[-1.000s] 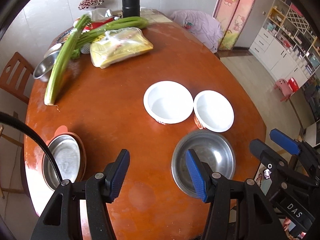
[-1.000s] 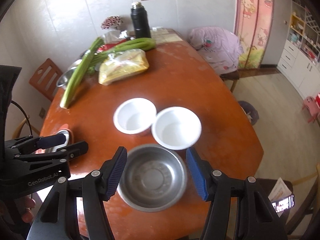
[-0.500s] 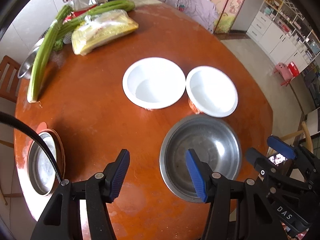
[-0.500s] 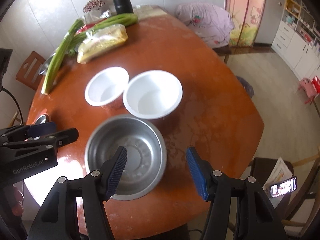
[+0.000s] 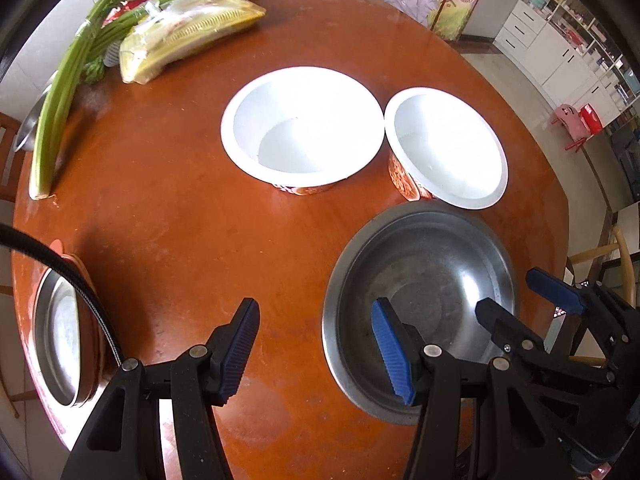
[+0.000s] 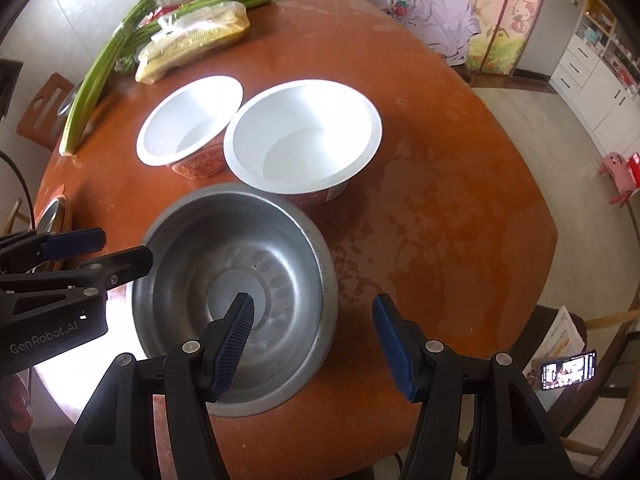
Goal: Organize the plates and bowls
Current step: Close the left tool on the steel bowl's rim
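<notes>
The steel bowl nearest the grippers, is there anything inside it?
No, the steel bowl shows only its bare metal bottom, with nothing lying in it.

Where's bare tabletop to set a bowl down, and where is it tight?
Free: the wide patch between the steel bowl, the celery and the stacked plates at the left edge; also the table right of both white bowls. Crowded: the three bowls clustered together, and the far end with bagged corn.

Right gripper (image 6: 312, 340) over steel bowl (image 6: 236, 268), jaws apart, empty, left pad inside rim, right pad outside; two white bowls (image 6: 302, 142) (image 6: 190, 126) just behind steel bowl, touching each other; left gripper (image 6: 96, 252) beside steel bowl's left rim
</notes>
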